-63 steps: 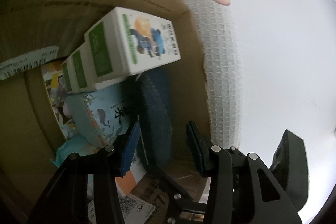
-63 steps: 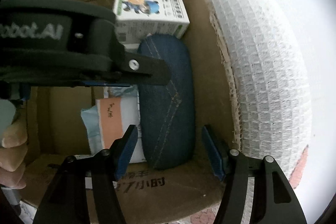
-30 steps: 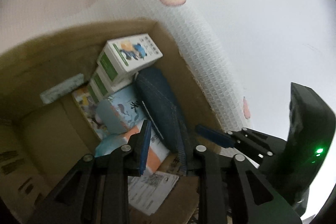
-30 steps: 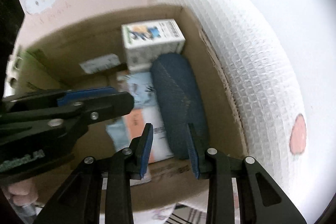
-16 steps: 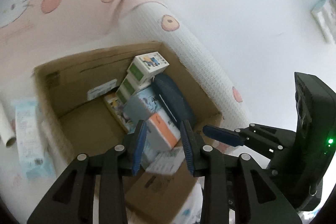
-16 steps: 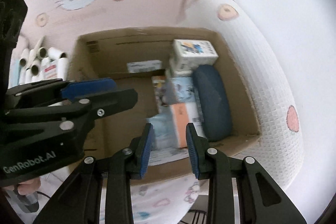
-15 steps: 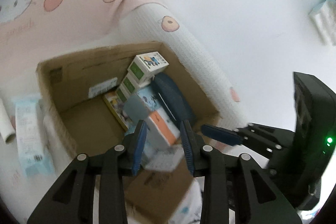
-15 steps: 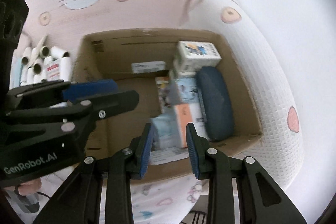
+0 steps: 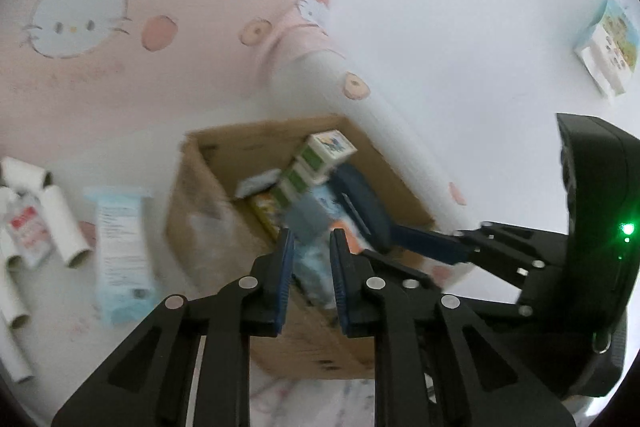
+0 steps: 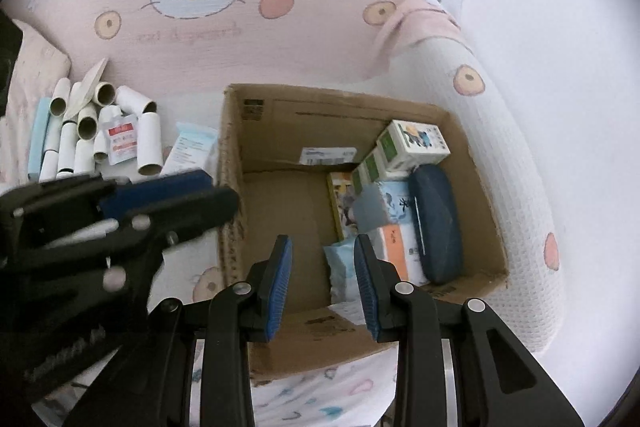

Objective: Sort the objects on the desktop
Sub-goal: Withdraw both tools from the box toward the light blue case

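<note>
Right wrist view: cardboard box (image 10: 256, 147) sits on the Hello Kitty blanket (image 10: 192, 27), partly filled on its right side. Inside: blue denim glasses case (image 10: 436, 223) along the right wall, green-white cartons (image 10: 412, 147) stacked at the back, tissue packs and an orange-white box (image 10: 396, 251) beside the case. Left half of the box floor is bare.

Still to sort, I reckon: pile of cardboard tubes (image 10: 84, 131) w/ a red-white sachet (image 10: 120, 137) and a pale blue packet (image 10: 192, 145) just left of the box.

My right gripper (image 10: 322, 273) is above the box's near edge, fingers apart, nothing between. Left gripper (image 9: 310, 259): fingers have just been closing, narrow gap, nothing in them.

Obstacles: box wall stands between the pile and the free space; both grippers are crowded close, so clash risk. Another printed carton (image 9: 608, 45) lies far right on the white sheet.
</note>
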The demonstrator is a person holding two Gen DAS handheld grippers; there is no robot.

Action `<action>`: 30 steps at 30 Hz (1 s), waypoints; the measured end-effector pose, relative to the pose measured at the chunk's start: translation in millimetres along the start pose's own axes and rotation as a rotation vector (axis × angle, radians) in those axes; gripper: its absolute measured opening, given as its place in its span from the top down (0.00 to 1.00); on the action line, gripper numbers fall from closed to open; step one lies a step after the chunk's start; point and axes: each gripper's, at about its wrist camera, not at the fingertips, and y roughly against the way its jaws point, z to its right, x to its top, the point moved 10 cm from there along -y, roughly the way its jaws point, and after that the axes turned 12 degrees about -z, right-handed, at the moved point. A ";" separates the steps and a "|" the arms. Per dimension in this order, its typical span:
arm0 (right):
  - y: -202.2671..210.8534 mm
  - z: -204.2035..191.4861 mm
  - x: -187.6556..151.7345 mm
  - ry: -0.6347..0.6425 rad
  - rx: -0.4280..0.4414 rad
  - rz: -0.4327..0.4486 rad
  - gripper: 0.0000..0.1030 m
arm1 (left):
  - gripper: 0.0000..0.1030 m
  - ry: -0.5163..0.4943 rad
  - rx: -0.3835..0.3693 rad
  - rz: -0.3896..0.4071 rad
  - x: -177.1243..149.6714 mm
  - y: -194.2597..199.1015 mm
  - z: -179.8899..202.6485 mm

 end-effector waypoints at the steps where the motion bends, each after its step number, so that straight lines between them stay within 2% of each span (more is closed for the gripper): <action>1: 1.9 -3.5 1.9 0.002 -0.007 0.005 0.73 | 0.80 0.002 -0.012 0.006 0.1 3.0 -3.2; 2: 3.9 -8.2 4.2 0.008 -0.007 0.011 0.73 | 0.80 0.010 -0.025 0.007 -0.2 5.4 -8.2; 4: 7.4 -19.7 10.6 0.033 0.006 0.024 0.73 | 0.80 0.030 -0.002 0.006 -0.1 9.7 -20.6; 9: 24.2 -49.5 34.0 0.119 -0.012 0.091 0.73 | 0.80 0.010 0.153 0.055 10.9 32.6 -55.4; 14: 32.4 -88.8 53.0 0.158 0.070 0.144 0.73 | 0.80 0.060 0.230 0.071 9.4 57.5 -101.5; 18: 31.7 -135.8 66.3 0.223 0.170 0.186 0.73 | 0.80 0.221 0.205 0.103 4.5 76.3 -143.2; 20: 32.8 -156.6 72.0 0.259 0.169 0.212 0.73 | 0.80 0.249 0.200 0.128 2.7 86.8 -155.2; 24: 39.6 -198.7 81.2 0.351 0.157 0.279 0.73 | 0.80 0.306 0.251 0.158 -3.7 108.8 -185.8; 30: 39.5 -249.7 91.8 0.433 0.158 0.298 0.73 | 0.80 0.402 0.261 0.198 -16.5 135.5 -224.1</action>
